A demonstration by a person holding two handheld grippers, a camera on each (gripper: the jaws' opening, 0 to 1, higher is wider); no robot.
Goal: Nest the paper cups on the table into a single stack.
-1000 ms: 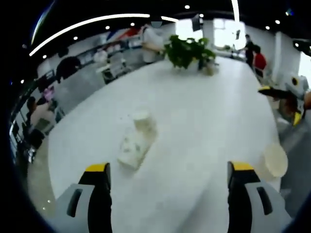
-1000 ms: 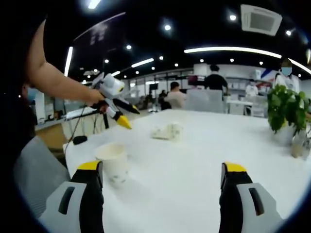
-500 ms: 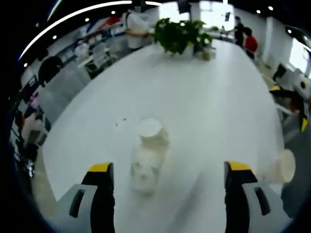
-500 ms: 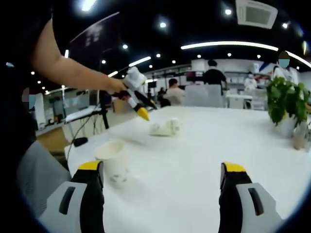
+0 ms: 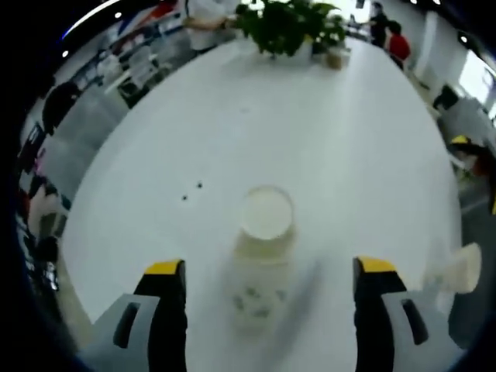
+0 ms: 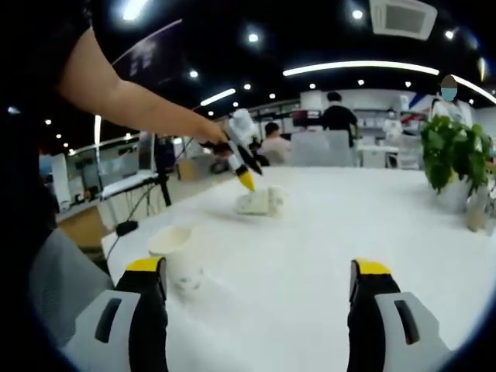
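Heads up, your left gripper (image 5: pixel 262 279) is wide open w/ nothing held, hovering over the tipped paper cups (image 5: pixel 262 248) at lower center, so closing hard prob crushes or rolls them.

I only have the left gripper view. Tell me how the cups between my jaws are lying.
Observer: From the right gripper view, the lying cups rest on their sides on the table, and the left gripper has its yellow tips just above them.
Operator: Report the lone cup at my right edge.
Observer: The lone cup stands upright, mouth up, beside the right gripper.
Operator: Give me that gripper's state.
Observer: Its jaws are wide apart with nothing between them.
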